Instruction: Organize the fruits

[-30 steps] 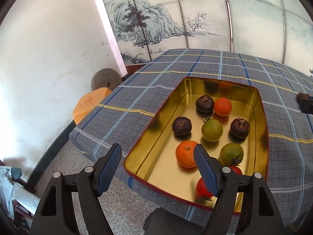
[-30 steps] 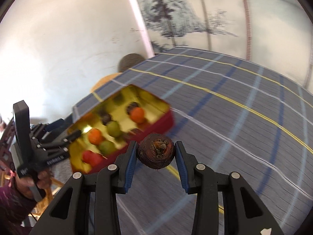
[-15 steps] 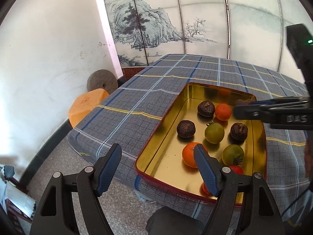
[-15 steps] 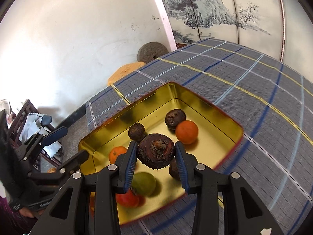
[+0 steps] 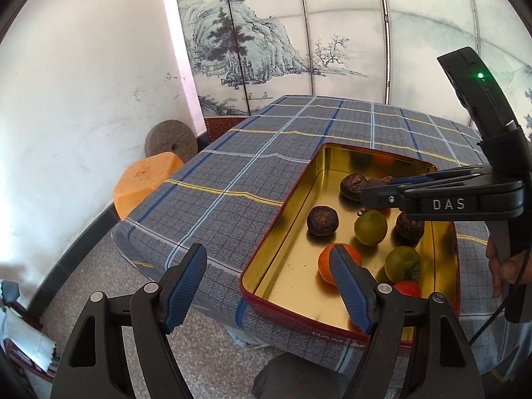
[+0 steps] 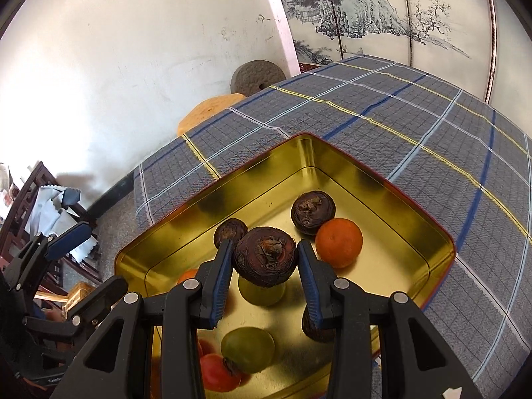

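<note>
Two tongs listed: left tongs (image 5: 269, 286) held wide, empty, off the tabletop (image 5: 232, 166) edge; right tongs (image 6: 264, 262) clamped on a brown fruit (image 6: 265, 256), carried above the tin (image 6: 365, 179). Eight fruits already lie inside; one release is judged left.

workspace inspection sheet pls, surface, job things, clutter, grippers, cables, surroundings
surface: table under a grey plaid cloth.
job's things: gold tin holds dark wrinkled fruits, oranges, green fruits and a red one; one more dark fruit is gripped above it.
clutter: nothing seen on the cloth.
grippers: left gripper open, empty, at the tin's near end; right gripper shut on the dark fruit.
cables: thin black cable below the hand.
surroundings: white wall, painted screen, millstone, orange stool.
</note>
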Demonstrator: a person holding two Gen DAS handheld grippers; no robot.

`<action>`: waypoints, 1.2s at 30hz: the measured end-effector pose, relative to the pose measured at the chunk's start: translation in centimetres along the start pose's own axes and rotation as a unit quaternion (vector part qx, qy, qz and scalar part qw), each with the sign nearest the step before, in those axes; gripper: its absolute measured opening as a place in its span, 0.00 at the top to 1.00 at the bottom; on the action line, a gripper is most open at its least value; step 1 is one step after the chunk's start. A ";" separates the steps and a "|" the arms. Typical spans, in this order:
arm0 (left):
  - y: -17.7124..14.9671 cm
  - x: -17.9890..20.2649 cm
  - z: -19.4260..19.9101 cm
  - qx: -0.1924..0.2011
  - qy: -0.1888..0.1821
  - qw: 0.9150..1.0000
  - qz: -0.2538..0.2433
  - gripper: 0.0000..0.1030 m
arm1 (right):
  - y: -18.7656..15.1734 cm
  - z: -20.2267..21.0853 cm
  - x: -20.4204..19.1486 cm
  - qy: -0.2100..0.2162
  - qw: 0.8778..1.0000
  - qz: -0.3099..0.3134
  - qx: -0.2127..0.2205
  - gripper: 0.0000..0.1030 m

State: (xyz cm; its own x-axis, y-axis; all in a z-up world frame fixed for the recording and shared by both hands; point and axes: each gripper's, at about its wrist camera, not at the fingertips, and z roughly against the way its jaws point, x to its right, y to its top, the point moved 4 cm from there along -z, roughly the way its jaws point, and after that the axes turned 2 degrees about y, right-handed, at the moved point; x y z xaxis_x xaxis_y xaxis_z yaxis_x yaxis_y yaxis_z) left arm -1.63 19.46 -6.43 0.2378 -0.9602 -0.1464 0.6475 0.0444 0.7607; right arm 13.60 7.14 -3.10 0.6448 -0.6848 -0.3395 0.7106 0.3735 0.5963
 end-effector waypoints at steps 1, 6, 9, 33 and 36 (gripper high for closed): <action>0.0 0.0 0.0 0.000 -0.001 1.000 0.001 0.26 | 0.1 -0.1 -0.1 0.000 1.000 0.001 0.000 0.64; 0.1 -0.1 -0.2 0.000 -0.003 1.000 0.002 0.26 | 0.5 -0.1 -0.6 0.000 1.000 0.005 0.011 0.63; 0.1 -0.1 -0.2 -0.002 -0.001 1.000 0.002 0.26 | 0.7 0.5 -1.2 -0.004 1.000 0.014 0.021 0.63; 2.6 0.7 7.0 0.091 0.008 0.996 0.000 0.08 | -4.0 14.6 -6.3 -0.118 0.970 0.094 0.190 0.07; 3.1 1.1 8.7 0.107 0.006 0.994 -0.001 0.07 | -4.5 16.0 -6.2 -0.123 0.968 0.090 0.200 0.07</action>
State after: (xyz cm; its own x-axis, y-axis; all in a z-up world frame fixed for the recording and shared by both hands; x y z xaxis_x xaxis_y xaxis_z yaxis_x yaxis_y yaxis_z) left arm -5.65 16.10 1.24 0.2465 -0.9568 -0.1545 0.4800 -0.0179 0.8771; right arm 1.88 -0.36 7.96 0.6266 -0.7777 -0.0502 0.3960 0.2622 0.8800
